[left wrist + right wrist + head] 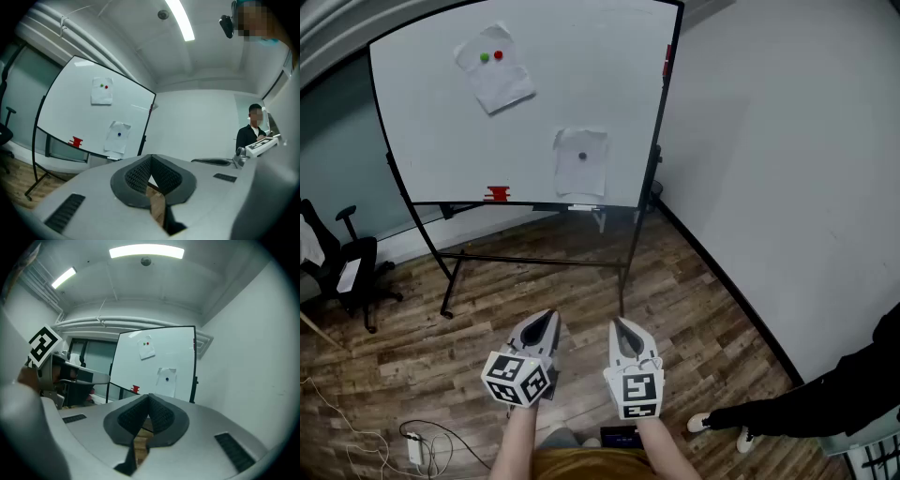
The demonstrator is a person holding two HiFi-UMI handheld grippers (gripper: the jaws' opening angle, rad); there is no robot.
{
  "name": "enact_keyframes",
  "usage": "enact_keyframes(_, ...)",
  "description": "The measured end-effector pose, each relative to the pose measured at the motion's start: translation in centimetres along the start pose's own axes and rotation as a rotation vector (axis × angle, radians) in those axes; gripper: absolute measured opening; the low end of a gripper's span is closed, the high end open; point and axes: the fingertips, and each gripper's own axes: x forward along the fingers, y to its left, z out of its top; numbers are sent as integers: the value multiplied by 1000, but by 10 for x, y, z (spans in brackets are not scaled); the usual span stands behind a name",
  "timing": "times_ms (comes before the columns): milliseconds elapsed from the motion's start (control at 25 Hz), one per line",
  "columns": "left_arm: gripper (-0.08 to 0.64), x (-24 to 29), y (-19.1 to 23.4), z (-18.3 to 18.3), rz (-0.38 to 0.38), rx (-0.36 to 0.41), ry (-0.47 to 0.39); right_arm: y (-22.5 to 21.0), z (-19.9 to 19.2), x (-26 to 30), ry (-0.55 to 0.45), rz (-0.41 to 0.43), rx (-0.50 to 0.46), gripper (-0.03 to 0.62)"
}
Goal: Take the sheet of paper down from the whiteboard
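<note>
Standing well back from whiteboard [422, 112] with left gripper [547, 321] and right gripper [620, 326] pinched shut, empty; next, reaching for pinned paper [581, 175].

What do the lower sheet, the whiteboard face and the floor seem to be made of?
Lower white sheet: thin matte paper, creased. Whiteboard face: smooth, faintly glossy white panel, probably coated metal since a dark round magnet pins the sheet. Floor: brown wood-grain planks, wood or laminate.
</note>
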Motion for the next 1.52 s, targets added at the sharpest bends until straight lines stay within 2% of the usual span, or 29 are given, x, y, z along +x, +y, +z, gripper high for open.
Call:
enact_keyframes(200,25,-7,-12,-3,-4,-11,-5,-5,-2,-9,14,4,3,11)
enact_keyframes(320,25,-9,-6,-3,31,-17,-12,-6,-3,-10,9,5,0,11)
enact_keyframes(520,26,-17,-1,4,67,2,-42,-6,-2,-13,-20,2,55,11)
enact_keyframes(560,51,-18,0,6,72,6,-54,-6,0,-13,-32,7,56,19)
enact_keyframes(640,174,-18,3,9,95,13,-69,-6,3,-11,-49,16,55,130)
enact_keyframes(680,198,-17,5,9,111,19,-70,-7,2,-10,-47,12,52,158)
enact_keyframes(840,207,-9,15,4,134,41,-43,-13,-6,0,-17,-3,41,160)
enact_keyframes(920,159,1,21,1,136,81,-25,-17,-10,12,-9,0,52,155)
enact_keyframes(1000,156,17,33,-2,132,87,-19,-23,-15,29,-5,-4,57,153)
enact_keyframes(1240,156,96,85,-6,90,29,-30,-51,-25,113,-13,-29,54,135)
enact_keyframes(1360,156,148,129,12,79,22,-64,-71,-27,179,-1,-48,51,135)
enact_keyframes(1520,156,227,192,43,63,31,-54,-99,-15,281,17,-70,40,137)
